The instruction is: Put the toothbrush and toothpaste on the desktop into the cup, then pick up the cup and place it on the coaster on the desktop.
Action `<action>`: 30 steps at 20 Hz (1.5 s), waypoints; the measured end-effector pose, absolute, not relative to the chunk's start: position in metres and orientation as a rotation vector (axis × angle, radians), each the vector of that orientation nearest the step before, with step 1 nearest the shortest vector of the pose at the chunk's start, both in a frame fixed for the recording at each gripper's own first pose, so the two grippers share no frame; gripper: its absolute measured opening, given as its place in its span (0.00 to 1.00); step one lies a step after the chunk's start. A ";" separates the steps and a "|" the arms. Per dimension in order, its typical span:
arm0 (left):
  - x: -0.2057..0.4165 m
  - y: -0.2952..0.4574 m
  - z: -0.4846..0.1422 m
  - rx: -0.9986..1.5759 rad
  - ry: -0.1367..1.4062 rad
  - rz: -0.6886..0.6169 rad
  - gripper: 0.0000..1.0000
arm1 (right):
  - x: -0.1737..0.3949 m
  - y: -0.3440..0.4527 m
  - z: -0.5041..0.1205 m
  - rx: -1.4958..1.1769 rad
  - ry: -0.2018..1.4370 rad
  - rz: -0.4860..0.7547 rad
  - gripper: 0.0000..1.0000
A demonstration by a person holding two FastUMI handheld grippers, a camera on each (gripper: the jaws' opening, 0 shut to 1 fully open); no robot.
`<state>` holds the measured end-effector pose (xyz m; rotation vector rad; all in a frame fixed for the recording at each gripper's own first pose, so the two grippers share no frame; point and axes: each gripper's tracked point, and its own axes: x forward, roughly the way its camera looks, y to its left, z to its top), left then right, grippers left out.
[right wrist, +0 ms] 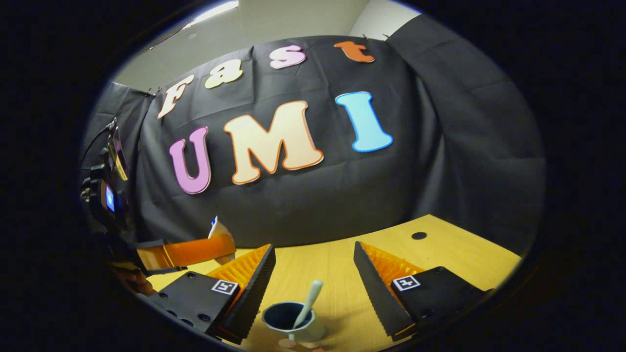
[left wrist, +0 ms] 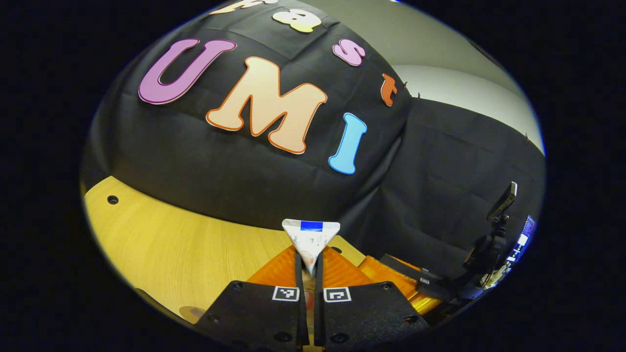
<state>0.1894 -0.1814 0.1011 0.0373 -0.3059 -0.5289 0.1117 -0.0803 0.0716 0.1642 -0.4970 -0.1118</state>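
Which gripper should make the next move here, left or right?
Left. The left gripper is shut on the toothpaste; the cup already holds the toothbrush. The right gripper is open, holding nothing.

Black, matte, grainy plates on the left gripper (left wrist: 308,274), each with a small square black-and-white marker and round screws near the corners. Same black plates, square markers and screw heads on the right gripper (right wrist: 313,274). Ridged, wedge-shaped jaws, finely ribbed along the inner faces.

Wooden desktop (right wrist: 455,254); perhaps a mounted phone (left wrist: 503,200).
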 end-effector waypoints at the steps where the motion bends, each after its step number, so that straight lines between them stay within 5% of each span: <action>1: 0.192 -0.186 0.098 0.033 -0.297 -0.537 0.04 | 0.106 -0.089 0.070 0.175 -0.496 -0.131 0.99; 7: 0.215 -0.203 0.066 0.069 -0.253 -0.529 0.04 | 0.077 -0.140 0.042 0.184 -0.443 -0.267 0.98; 13: 0.232 -0.204 0.038 0.139 -0.226 -0.474 0.04 | 0.060 -0.138 0.031 0.174 -0.415 -0.277 0.98; 21: 0.221 -0.199 0.030 0.162 -0.238 -0.456 0.17 | 0.044 -0.136 0.022 0.128 -0.390 -0.302 0.98; 27: 0.207 -0.205 0.018 0.221 -0.246 -0.487 0.66 | 0.043 -0.132 0.014 0.124 -0.378 -0.301 0.98; 30: 0.202 -0.206 0.018 0.244 -0.258 -0.499 0.69 | 0.043 -0.127 0.012 0.110 -0.374 -0.295 0.98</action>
